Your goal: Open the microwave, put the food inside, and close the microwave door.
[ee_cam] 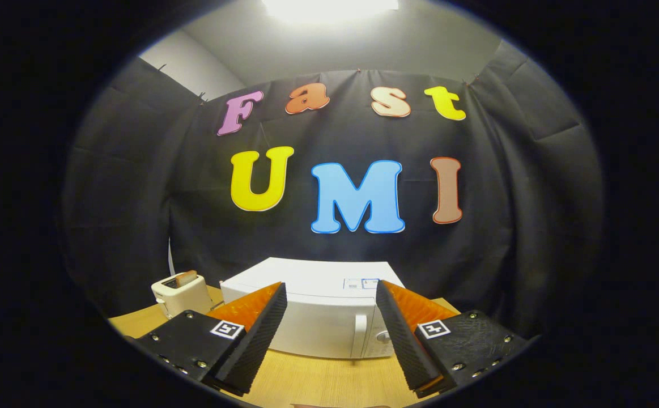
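A white microwave [318, 309] stands on the wooden table [318, 377], its door shut and its upright white handle [359, 334] near the right side of the front. My gripper [329, 297] is open, raised above the table and held back from the microwave, which sits beyond and between the two fingers. Nothing is between the fingers. The left fingertip [275, 294] overlaps the microwave's left front corner, the right fingertip [386, 294] its right end.
A white toaster [182, 292] with a slice of bread in its slot stands left of the microwave, near the table's left edge. Black cloth hangs close behind both appliances.
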### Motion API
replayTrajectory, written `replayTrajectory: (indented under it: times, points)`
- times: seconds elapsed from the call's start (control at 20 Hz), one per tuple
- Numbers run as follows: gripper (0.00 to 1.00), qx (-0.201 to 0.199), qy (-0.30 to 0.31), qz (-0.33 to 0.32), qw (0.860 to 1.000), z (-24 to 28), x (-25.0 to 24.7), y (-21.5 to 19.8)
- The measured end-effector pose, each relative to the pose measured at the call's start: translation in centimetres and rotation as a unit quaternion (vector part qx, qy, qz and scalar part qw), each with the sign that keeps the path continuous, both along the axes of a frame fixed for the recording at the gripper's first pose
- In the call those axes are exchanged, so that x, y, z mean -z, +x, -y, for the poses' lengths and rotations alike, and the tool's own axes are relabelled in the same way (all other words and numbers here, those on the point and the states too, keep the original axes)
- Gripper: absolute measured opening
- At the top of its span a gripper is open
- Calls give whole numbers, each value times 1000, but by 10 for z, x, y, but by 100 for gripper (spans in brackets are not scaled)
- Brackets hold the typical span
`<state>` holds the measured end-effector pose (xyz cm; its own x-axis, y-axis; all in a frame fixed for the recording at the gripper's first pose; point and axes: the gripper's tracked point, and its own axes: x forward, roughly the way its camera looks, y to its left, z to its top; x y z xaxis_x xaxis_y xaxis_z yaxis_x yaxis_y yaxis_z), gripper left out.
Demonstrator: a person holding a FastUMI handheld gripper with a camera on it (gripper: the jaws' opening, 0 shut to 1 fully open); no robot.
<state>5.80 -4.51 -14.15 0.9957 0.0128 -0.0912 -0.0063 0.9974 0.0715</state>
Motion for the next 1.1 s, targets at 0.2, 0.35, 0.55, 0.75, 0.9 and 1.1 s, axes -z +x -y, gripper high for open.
replayTrajectory:
  times: [0.2,0.35,0.55,0.75,0.9,1.1]
  points:
    - [96,2,-1,-13,1000,12,47,22]
    - [96,6,4,-24,1000,19,86,42]
    - [96,19,-1,-34,999,30,135,71]
    - [93,8,31,-61,998,24,176,89]
    - [91,22,14,-51,998,29,189,103]
    - [77,34,7,-52,998,31,212,115]
